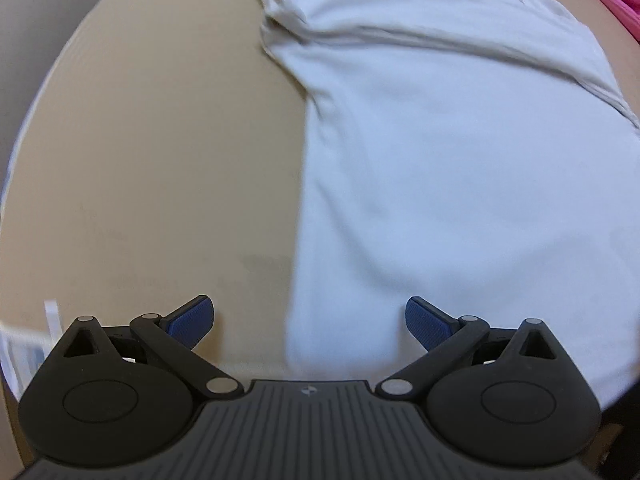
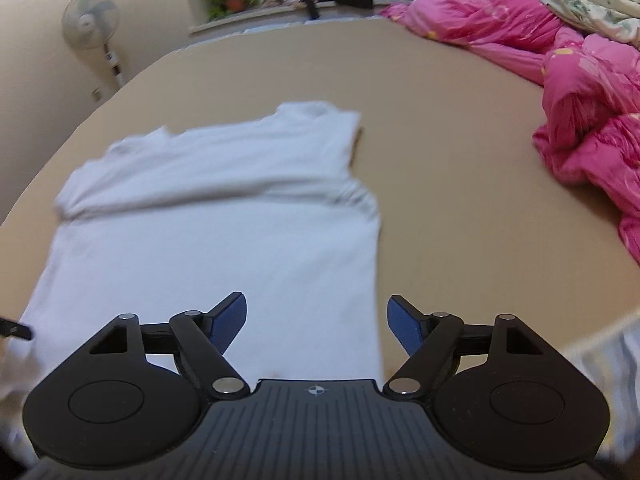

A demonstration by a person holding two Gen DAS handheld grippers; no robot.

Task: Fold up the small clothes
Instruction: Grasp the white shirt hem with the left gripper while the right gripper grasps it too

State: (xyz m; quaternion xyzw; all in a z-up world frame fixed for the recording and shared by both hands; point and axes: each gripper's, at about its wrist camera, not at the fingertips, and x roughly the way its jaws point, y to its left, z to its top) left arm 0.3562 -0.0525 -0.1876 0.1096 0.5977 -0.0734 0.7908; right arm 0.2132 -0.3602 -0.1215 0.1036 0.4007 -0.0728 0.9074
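White T-shirt (image 2: 216, 232) is lying flat on the bed (image 2: 460, 208). Left hand-held gripper (image 1: 310, 320) and right hand-held gripper (image 2: 316, 322) are both hovering released, grasping nothing.

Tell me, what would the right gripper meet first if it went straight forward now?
Probably the white cotton T-shirt lying on the beige bed sheet: the open right gripper points over its right edge. Depth is unclear.
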